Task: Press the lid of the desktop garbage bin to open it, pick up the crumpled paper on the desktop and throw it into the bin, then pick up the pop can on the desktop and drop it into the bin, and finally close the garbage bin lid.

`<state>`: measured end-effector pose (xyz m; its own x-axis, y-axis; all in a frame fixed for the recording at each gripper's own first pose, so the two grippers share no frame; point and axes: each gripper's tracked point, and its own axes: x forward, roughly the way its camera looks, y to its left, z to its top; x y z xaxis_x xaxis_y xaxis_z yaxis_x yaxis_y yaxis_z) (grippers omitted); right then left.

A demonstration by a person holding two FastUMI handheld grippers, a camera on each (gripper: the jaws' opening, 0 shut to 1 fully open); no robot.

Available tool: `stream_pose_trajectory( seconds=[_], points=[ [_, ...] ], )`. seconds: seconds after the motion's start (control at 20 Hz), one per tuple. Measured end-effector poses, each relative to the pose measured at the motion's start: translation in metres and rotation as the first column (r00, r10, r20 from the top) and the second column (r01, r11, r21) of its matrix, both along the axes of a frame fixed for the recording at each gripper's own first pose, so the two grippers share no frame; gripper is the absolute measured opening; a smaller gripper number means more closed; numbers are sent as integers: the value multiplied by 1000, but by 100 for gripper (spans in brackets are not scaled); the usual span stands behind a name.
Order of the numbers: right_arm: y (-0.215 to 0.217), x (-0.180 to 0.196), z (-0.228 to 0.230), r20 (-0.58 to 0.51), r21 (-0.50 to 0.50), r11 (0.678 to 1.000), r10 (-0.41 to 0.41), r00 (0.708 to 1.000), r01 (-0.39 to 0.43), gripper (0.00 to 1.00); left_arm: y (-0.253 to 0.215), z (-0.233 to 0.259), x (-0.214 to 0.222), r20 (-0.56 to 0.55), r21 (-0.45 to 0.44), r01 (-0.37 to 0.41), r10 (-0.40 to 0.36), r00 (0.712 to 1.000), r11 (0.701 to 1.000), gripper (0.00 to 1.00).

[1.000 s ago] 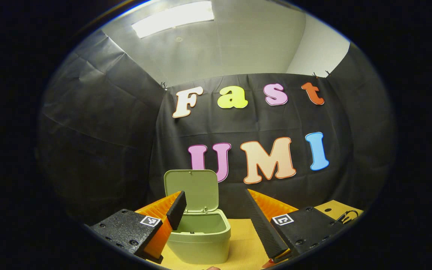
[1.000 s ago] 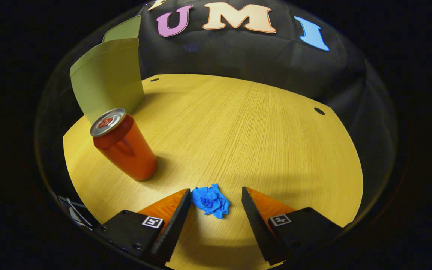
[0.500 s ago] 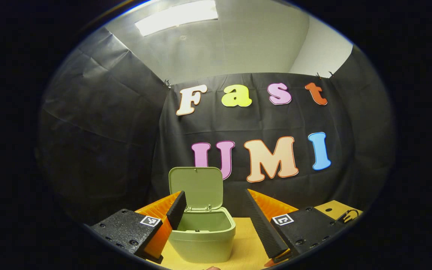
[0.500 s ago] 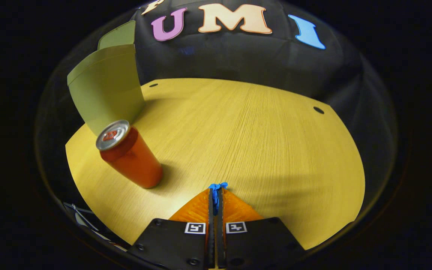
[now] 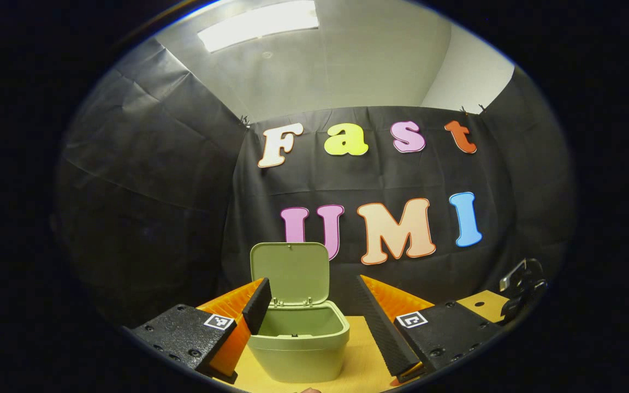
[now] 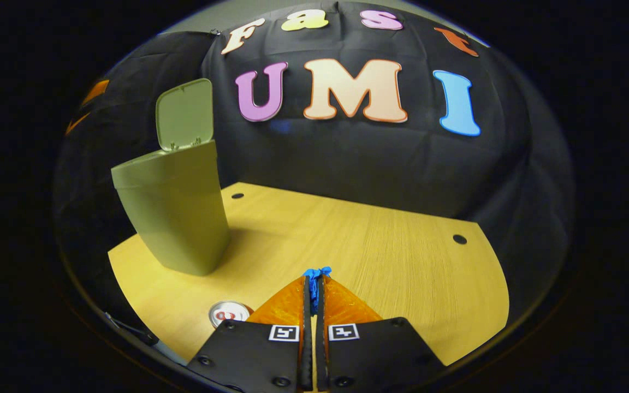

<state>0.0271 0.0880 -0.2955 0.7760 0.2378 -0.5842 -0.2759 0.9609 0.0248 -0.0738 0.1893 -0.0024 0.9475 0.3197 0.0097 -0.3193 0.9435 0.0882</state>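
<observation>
Blue crumpled paper [image 6: 316, 273]: clamped between the fingers of the right gripper [image 6: 313, 284], which are pressed together on it; a small tuft shows past the tips. Right gripper is held above the tabletop [image 6: 380, 262], pointing toward the booth's back wall, with the paper lifted clear of the wood.

Left gripper [image 5: 314, 305]: fingers wide apart, holding nothing, raised and aimed level at the bin [image 5: 298, 344], which sits between the two fingers in the left gripper view. Whether they touch the bin cannot be told.

Bin: pale green plastic, standing on the tabletop toward its left rear as seen in the right gripper view. Lid [image 5: 290, 273] hinged fully up and standing upright behind the opening. Interior looks bare as far as it can be seen.

Can [image 6: 228, 314]: silver top with a red tab area, seen from above at the lower left of the right gripper view, just beside the gripper's body and in front of the bin.

Square black-and-white markers on each gripper's finger mounts; no readable brand or label on bin or can.
</observation>
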Motion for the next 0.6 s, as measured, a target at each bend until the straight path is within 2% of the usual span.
stream_pose_trajectory(
  seconds=[0.3,0.6],
  points=[
    [53,40,73,152,60,997,47,987,-57,5,26,-8,-12,-12,-5,-34,34,999,999,92],
    [128,70,132,270,140,978,114,956,-156,5,58,-22,-28,-48,7,-72,72,996,997,92]
  ],
)
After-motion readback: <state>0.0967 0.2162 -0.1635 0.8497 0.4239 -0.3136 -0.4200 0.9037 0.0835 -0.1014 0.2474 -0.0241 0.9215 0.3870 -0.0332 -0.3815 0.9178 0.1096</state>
